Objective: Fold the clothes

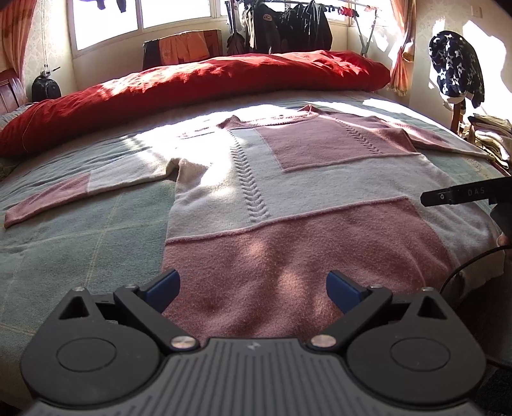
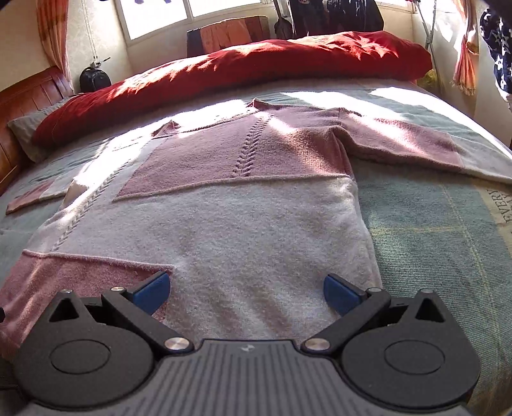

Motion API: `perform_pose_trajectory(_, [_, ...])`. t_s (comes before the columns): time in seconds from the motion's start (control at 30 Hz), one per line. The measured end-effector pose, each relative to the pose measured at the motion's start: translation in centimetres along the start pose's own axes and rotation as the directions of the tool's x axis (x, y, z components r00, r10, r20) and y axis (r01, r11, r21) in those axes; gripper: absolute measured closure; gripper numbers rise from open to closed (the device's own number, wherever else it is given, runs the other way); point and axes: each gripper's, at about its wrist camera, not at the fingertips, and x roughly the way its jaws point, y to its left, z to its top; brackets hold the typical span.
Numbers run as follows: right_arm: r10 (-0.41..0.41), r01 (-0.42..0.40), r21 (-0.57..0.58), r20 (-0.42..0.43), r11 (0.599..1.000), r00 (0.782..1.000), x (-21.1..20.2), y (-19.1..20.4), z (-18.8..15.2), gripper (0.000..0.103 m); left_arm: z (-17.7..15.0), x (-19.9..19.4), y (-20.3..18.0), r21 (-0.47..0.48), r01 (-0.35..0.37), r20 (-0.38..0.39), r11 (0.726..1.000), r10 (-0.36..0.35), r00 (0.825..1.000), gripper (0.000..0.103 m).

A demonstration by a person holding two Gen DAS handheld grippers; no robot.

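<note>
A pink and cream patchwork knit sweater (image 1: 288, 204) (image 2: 243, 204) lies flat on the bed, hem toward me, both sleeves spread out sideways. My left gripper (image 1: 252, 289) hovers open over the pink hem panel at the sweater's left part, nothing between its blue pads. My right gripper (image 2: 246, 292) is open above the cream panel near the hem's right corner, holding nothing. In the left wrist view the right gripper's black body (image 1: 464, 193) pokes in from the right edge, with a fingertip of the person's hand (image 1: 504, 239) below it.
The bed has a pale green checked cover (image 1: 80, 230) (image 2: 432, 230). A red duvet (image 1: 192, 86) (image 2: 240, 70) is bunched along the far side. A wooden headboard (image 2: 28, 92) stands left; a clothes rack (image 1: 288, 28), curtains and a chair with a star-print garment (image 1: 456, 67) line the far wall.
</note>
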Motion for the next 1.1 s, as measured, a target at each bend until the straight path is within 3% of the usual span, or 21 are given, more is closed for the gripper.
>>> perform_pose_trajectory(0.07, [-0.026,0.026,0.001,0.001,1.0,1.0,-0.6,-0.7,-0.4,0.0,0.1,0.3,0.0,-0.008,0.016,-0.001,1.0,-0.016,1.0,0.005])
perform_pose_trajectory(0.27, [0.007,-0.007,0.004,0.015,1.0,1.0,-3.5,-0.1,-0.5,0.0,0.7,1.7,-1.1,-0.013,0.104,0.004,0.994,-0.104,0.995,0.005])
perform_pose_trajectory(0.37, [0.03,-0.031,-0.009,-0.007,0.999,1.0,-3.3,0.6,-1.0,0.0,0.4,2.7,-1.7,-0.035,0.156,-0.022,0.987,-0.156,0.987,0.005])
perform_pose_trajectory(0.47, [-0.007,0.006,-0.023,-0.065,1.0,0.998,-2.2,1.2,-1.8,0.0,-0.5,3.7,-1.4,-0.081,0.155,-0.067,0.985,-0.161,0.985,0.005])
perform_pose_trajectory(0.63, [-0.039,0.035,-0.115,-0.026,0.993,0.999,-2.4,2.7,0.1,0.0,0.3,1.9,0.5,-0.101,0.109,-0.001,0.989,-0.109,0.994,0.005])
perform_pose_trajectory(0.7, [-0.105,0.109,-0.162,0.033,0.981,0.994,-1.7,3.7,2.2,0.0,1.4,1.2,1.3,-0.093,0.062,0.033,0.994,-0.059,0.998,0.005])
perform_pose_trajectory(0.8, [-0.217,0.242,-0.201,0.138,0.949,0.966,0.6,5.7,5.7,0.0,2.8,0.8,2.5,-0.097,0.006,0.06,0.995,0.0,0.998,0.005])
perform_pose_trajectory(0.97, [-0.281,0.305,-0.096,0.206,0.947,0.937,5.9,7.3,12.1,0.0,4.5,1.1,4.3,-0.121,-0.075,0.037,0.99,0.08,0.996,0.005])
perform_pose_trajectory(1.1, [-0.289,0.289,0.026,0.17,0.957,0.942,10.0,6.8,16.1,0.0,5.3,1.8,4.8,-0.106,-0.131,-0.006,0.986,0.131,0.991,0.005])
